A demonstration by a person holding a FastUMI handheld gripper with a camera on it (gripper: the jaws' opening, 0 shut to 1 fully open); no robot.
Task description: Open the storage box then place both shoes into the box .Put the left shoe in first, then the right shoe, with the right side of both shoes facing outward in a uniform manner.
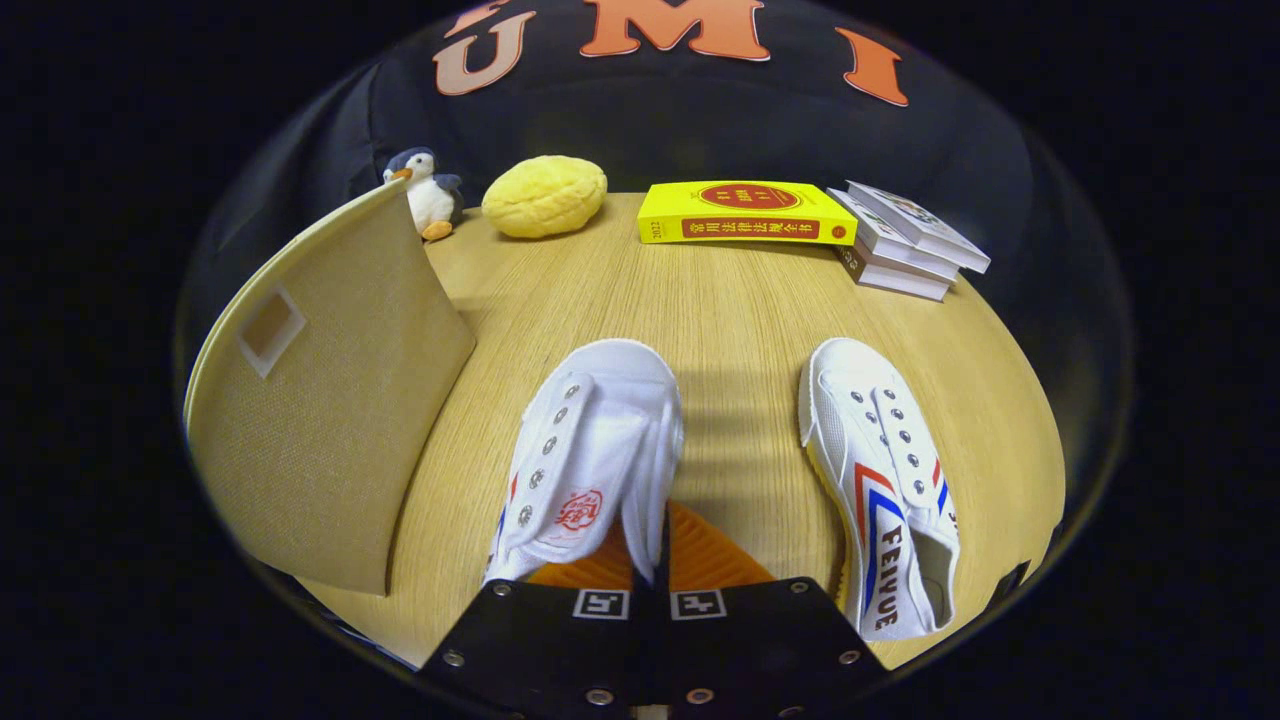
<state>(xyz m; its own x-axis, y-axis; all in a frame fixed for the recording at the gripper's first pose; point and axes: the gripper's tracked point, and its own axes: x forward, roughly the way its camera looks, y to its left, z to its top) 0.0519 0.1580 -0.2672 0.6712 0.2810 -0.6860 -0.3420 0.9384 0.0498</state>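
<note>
Wooden table (740, 330): hand-held gripper (650, 565) apparently pinches left shoe (590, 460).

penguin toy (428, 193), yellow cushion (545, 196), books (905, 240) on table (740, 320).

The gripper (650, 565) has its fingers pinched close on the left shoe (590, 455), whose heel is hidden behind them. The right shoe (885, 480) loses its heel at the rim. The storage box (320, 390) hides its own interior; its lid can't be judged.
</note>
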